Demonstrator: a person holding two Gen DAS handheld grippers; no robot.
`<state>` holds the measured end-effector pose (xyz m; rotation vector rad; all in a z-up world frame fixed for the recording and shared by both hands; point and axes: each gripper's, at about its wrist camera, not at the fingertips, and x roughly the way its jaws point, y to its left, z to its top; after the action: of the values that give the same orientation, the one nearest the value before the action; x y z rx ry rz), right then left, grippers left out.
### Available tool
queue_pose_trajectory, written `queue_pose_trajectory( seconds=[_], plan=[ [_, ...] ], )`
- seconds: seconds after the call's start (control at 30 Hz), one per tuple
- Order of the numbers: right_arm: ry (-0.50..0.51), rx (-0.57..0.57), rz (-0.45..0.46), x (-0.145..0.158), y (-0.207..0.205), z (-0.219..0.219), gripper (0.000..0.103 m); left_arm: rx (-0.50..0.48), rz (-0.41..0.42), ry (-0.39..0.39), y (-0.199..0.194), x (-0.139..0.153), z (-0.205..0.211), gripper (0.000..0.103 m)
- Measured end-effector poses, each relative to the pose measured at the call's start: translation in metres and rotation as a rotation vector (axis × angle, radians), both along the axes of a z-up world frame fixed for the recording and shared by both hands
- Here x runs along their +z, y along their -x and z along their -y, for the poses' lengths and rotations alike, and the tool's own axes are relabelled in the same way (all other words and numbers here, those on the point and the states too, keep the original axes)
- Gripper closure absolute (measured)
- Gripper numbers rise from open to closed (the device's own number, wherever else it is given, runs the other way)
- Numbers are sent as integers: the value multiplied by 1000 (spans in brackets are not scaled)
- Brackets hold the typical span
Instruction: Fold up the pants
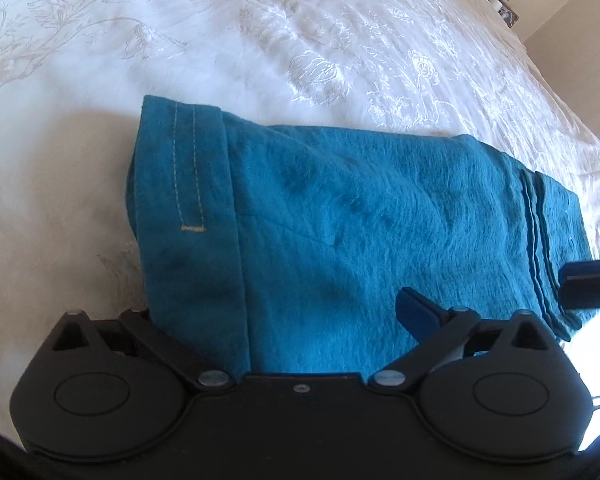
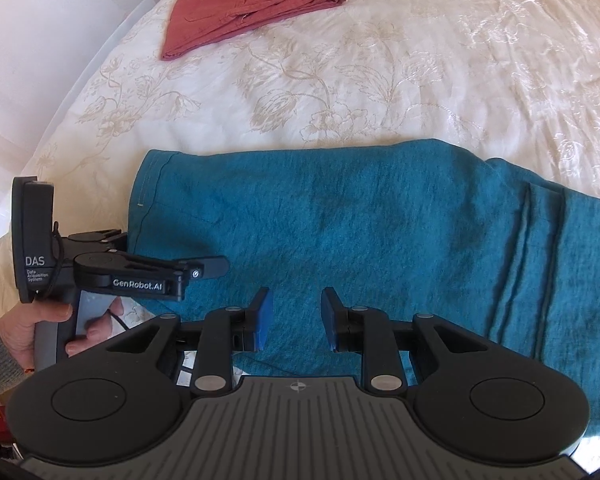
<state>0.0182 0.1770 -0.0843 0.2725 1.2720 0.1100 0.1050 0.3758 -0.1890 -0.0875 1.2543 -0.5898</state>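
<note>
bed (image 2: 420, 60): cream floral embroidered cover | wall (image 1: 580, 20): beige, far corner | light: bright daylight, glare on cover

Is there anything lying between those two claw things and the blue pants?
Nothing visible. Both grippers, left and right, hang open right over the teal pants, with only air between. The folded red cloth lies far off up the bed.

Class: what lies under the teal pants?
The teal pants lie folded on a white flowered bedspread. Its cloth shows all round them; the part beneath, and the pants' inner layers, are covered.
</note>
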Motion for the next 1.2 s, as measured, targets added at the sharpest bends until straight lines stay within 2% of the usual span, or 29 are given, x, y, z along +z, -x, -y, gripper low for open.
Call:
queue_pose_trajectory(
  seconds=[0.07,0.13,0.17,0.2,0.23,0.4,0.53,0.7,0.83,0.97,1.2],
  plan=[
    [4,-7,0,1,4,2,77,7,-12,11,-5,-1,3,6],
    [6,-19,-1,1,8,6,77,2,-22,21,-9,2,6,34],
    [5,-26,1,2,10,8,77,-2,-41,20,-11,4,9,51],
    [4,-38,2,2,13,11,77,-4,-69,44,-11,5,10,63],
    [1,-50,2,2,16,14,77,8,-83,56,-10,7,11,66],
    [-9,-121,-7,1,30,39,77,4,-11,11,6,39,29,70],
    [-18,-166,-9,-2,41,66,77,12,38,2,18,77,48,70],
    [-41,-217,-6,-6,58,108,77,-17,130,8,34,133,93,70],
    [-69,-234,-2,-9,74,148,77,-45,182,14,50,161,146,70],
    [-84,-265,20,-5,92,192,77,-111,200,-9,67,160,217,70],
    [-81,-326,20,-8,122,271,77,-193,160,-80,100,102,341,70]
  ],
)
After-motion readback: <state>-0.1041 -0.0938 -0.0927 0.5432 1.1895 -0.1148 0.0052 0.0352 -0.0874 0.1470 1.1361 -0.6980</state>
